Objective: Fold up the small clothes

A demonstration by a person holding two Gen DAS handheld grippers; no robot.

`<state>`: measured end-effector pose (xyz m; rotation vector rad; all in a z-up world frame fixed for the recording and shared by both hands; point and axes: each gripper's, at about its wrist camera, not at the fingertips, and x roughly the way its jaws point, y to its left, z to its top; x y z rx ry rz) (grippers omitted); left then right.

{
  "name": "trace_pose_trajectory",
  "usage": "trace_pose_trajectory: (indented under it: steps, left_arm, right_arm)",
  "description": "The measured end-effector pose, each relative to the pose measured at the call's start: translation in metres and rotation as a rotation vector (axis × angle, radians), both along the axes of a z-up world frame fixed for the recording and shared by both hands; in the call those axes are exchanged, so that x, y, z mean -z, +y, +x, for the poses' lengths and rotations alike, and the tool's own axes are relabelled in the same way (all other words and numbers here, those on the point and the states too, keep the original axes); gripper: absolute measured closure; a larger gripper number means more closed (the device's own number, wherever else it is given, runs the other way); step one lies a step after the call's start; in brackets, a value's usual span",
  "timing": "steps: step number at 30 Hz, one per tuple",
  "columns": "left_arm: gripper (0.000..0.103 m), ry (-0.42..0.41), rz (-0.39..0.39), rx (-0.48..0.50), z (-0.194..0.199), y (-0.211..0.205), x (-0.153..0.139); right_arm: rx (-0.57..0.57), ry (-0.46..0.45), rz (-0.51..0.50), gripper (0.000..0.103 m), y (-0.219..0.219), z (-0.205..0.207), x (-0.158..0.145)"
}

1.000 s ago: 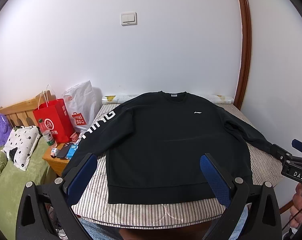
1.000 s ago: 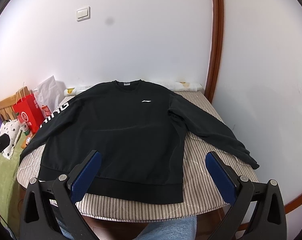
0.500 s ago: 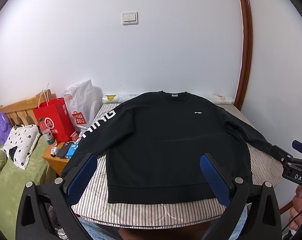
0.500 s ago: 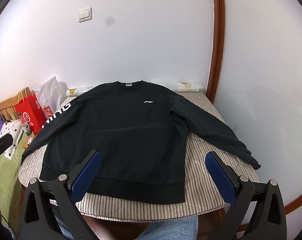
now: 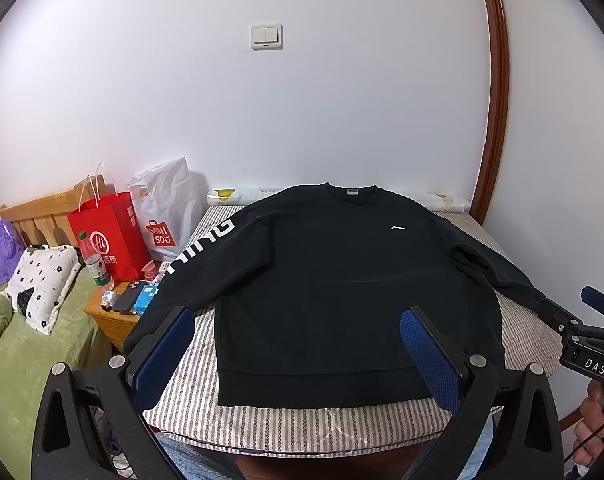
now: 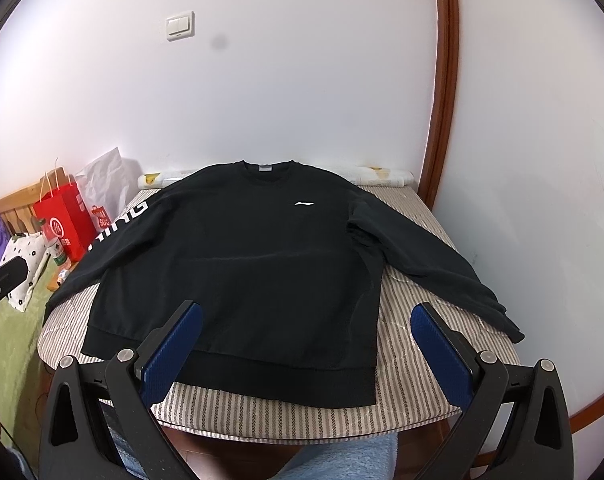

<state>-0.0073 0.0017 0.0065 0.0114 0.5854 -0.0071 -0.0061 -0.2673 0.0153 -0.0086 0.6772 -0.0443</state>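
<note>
Left gripper (image 5: 297,352): jaws spread wide, holding nothing, above the near edge of the table (image 5: 261,424). Right gripper (image 6: 306,340): jaws spread wide, holding nothing, above the same edge. Sweatshirt (image 6: 241,264): black, front up, flat on the striped table cover, hem at the near edge, collar at the far edge, both sleeves spread toward the side edges. Red bag (image 5: 109,236), white bag (image 5: 165,208): beyond the left edge.
</note>
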Motion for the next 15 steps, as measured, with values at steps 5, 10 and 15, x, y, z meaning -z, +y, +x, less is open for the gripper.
trace_pose_trajectory:
  steps: [5,10,15]
  left_arm:
    - [0.000,-0.001,-0.004,0.004,-0.0003,0.0017,0.0004]
    - [0.000,-0.003,-0.012,0.002,-0.0011,0.0029,0.0021]
    - [0.000,-0.002,-0.012,0.000,-0.0011,0.0042,0.0038]
  right_arm:
    - [-0.002,0.000,-0.003,0.001,0.0026,-0.0019,0.0016]
    - [-0.006,0.002,-0.012,0.001,0.0065,-0.0034,0.0040]
    - [-0.013,-0.004,-0.017,0.001,0.0103,-0.0056,0.0043]
